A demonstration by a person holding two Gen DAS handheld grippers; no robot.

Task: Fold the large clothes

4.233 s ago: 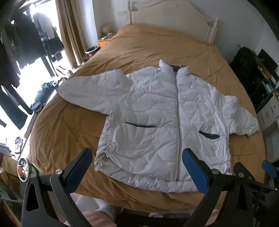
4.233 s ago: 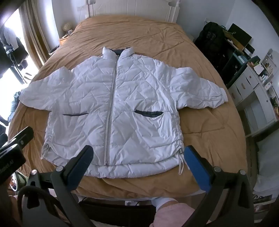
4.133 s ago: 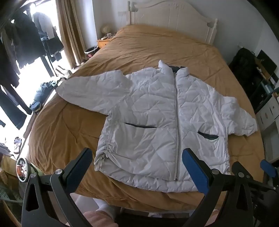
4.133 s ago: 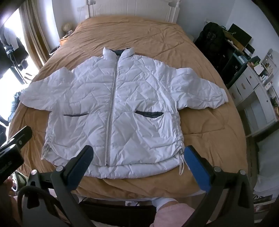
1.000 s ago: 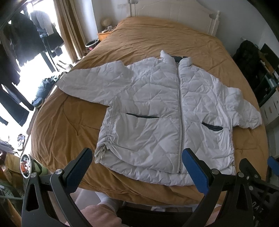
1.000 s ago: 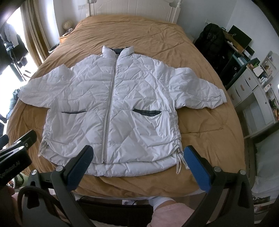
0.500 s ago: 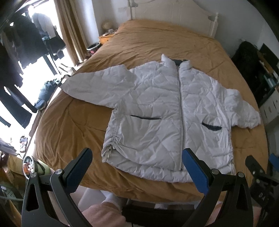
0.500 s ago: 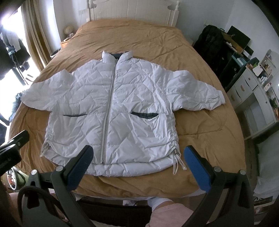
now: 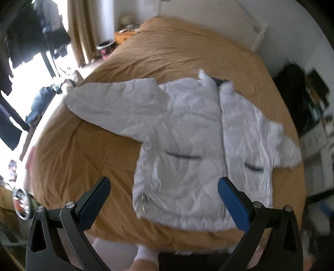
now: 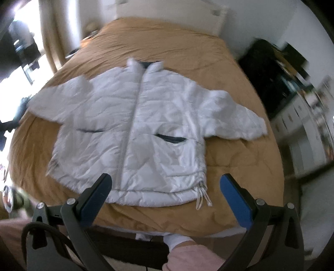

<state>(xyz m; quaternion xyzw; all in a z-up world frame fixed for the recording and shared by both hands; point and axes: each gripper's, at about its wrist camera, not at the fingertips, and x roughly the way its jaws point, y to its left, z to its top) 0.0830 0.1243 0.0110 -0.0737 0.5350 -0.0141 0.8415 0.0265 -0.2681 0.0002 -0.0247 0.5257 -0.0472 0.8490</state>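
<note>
A white quilted puffer jacket [image 9: 187, 133] lies face up and zipped on a bed with a mustard-brown cover [image 9: 177, 52], sleeves spread out, collar toward the headboard. It also shows in the right wrist view [image 10: 142, 125]. My left gripper [image 9: 163, 198] is open and empty, above the bed's foot near the jacket's left hem corner. My right gripper [image 10: 166, 196] is open and empty, over the jacket's hem, near the drawstring [image 10: 201, 196] at the right hem corner. Both views are motion-blurred.
A white headboard [image 10: 171, 14] stands at the far end. Dark clothes [image 9: 31, 41] hang by the bright window at the left. A black bag [image 10: 256, 60] and white drawers [image 10: 302, 129] stand right of the bed. My legs and socks [image 9: 146, 256] are at the bed's foot.
Both grippers have swung: the left view shifted leftward so the jacket sits further right, and the right view drew closer to the hem. Both grippers stay open. The jacket has not moved.
</note>
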